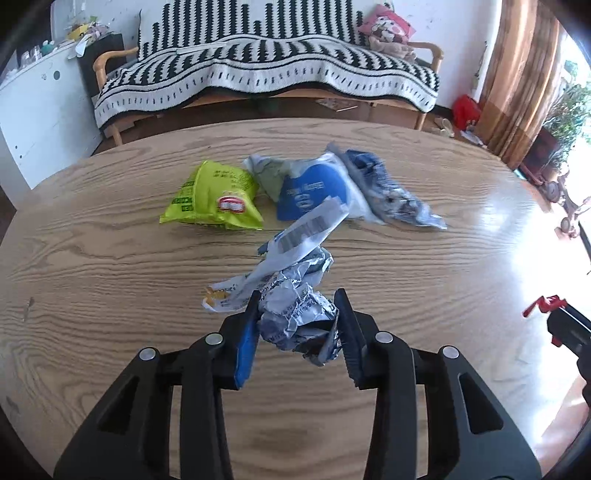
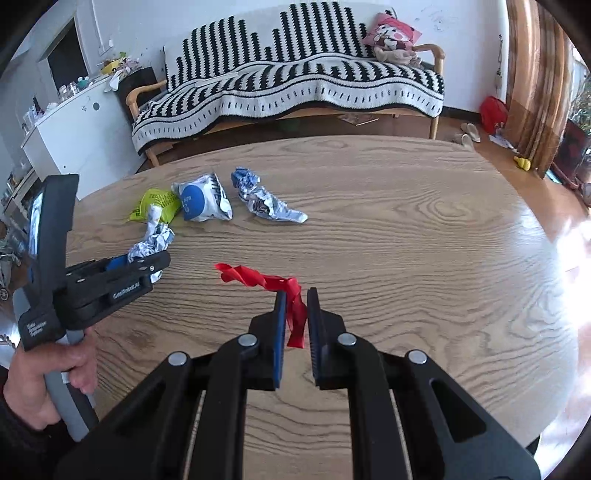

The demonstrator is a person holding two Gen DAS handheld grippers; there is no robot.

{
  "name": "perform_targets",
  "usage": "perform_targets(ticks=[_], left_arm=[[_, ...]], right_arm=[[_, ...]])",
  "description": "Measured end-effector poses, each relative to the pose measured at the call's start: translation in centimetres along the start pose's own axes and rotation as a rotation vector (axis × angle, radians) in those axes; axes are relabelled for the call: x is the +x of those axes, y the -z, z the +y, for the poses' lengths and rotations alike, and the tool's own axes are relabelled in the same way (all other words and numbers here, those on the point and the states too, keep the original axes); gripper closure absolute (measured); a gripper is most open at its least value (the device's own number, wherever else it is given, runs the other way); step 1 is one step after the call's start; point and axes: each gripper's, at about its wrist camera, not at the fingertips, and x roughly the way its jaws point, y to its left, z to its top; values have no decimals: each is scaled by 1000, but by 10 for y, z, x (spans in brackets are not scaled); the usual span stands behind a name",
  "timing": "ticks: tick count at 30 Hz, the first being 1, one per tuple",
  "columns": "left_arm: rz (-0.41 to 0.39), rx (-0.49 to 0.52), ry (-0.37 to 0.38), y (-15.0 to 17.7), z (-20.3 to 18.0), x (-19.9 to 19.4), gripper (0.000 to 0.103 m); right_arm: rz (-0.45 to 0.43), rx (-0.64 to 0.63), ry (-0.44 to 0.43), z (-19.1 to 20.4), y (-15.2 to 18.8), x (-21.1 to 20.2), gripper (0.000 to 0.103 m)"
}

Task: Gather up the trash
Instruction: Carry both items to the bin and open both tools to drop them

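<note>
On the wooden table [image 1: 110, 258] lie a green snack bag [image 1: 212, 197] and blue-white wrappers [image 1: 314, 188]. The left gripper [image 1: 299, 299] clamps a crumpled silver wrapper [image 1: 291, 314] between its fingers; the right gripper [image 2: 295, 293] pinches a red ribbon [image 2: 295, 314].

Beyond the jaws, past the far edge of the wood-grain bench [image 2: 406, 229], a wooden-armed sofa [image 2: 437, 55] stands against the white wall under a black-and-white striped blanket [image 2: 295, 85]. A pink cartoon cushion [image 2: 391, 31] and a plush toy [image 2: 397, 55] lie at its right end. Left of the sofa stands a cluttered white cabinet [image 2: 74, 136]. Far right of the jaws hang brown striped curtains [image 2: 535, 74], with a red bag [image 2: 493, 112] and slippers [image 2: 467, 134] on the floor nearby.
</note>
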Motion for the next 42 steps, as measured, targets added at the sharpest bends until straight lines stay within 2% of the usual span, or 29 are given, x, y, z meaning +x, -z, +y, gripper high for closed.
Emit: perform_targets(ticks=[4,6,11,14,16,21,24,27,31,34,37,42], left_arm=[[-33,34,47,5,-16,-21,65],[-42,56,96,8,-28,-34,65],[-74,139,217,22,-68,-67,65],[-66,187,310,31,-101,-81,65],[-61,225,367,39,-132,-90,65],[-25,348,536,68,-236,-113,65],[17,436,619,101,-307,-121,65],[77,524,668,136,-364,-121,65],[122,659,657,181,-426,-110,65],[159,709,629,203,-449,-93,65],[210,720,612,213,-456,-75,65],[225,729,587,203,-460,-50,65]], right_arm=[[-28,50,7,-15,3,-27,91],[-51,78,16,-29,10,-47,91],[-81,142,79,-81,44,-98,91],[-86,210,153,-128,80,-133,91],[-83,260,202,-159,103,-151,91],[-65,408,302,-231,171,-191,91],[-65,491,338,-263,208,-212,91],[-54,563,364,-291,244,-225,91],[-37,628,378,-315,277,-228,91],[-28,671,377,-330,296,-226,91],[-16,689,372,-338,302,-218,91],[6,705,350,-340,300,-197,91]])
